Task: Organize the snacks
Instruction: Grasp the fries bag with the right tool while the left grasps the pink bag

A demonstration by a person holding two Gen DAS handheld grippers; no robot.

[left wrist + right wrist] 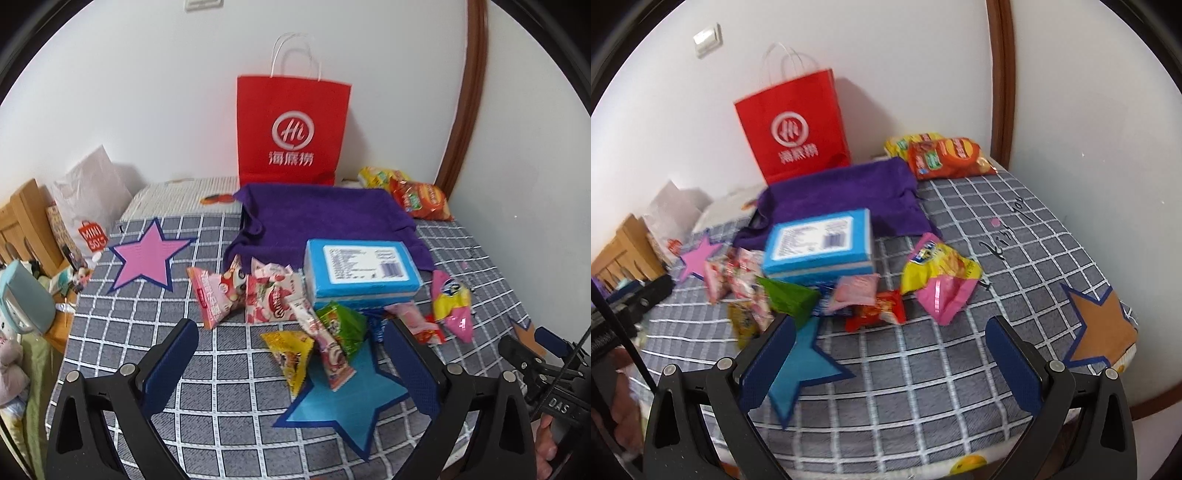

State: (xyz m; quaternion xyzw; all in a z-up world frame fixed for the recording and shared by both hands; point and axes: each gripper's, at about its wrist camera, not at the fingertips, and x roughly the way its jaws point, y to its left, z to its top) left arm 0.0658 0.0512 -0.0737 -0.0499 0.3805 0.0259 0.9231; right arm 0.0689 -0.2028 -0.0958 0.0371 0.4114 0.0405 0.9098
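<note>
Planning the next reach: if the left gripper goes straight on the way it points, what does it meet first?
Probably the yellow snack packet lying between the open left gripper fingers, at the near edge of the snack pile, beside the blue star. Depth is hard to judge through the fisheye.

both cameras look forward and down over the checked cover (pixel 229 369) toward the wall. the left view faces the red bag (pixel 293 129) straight; the right view stands more to the right. both share the blue box (pixel 820 243).

Black gripper frames, silver screws, 2 blue fingers (pixel 173 363) each; perhaps padded.
</note>
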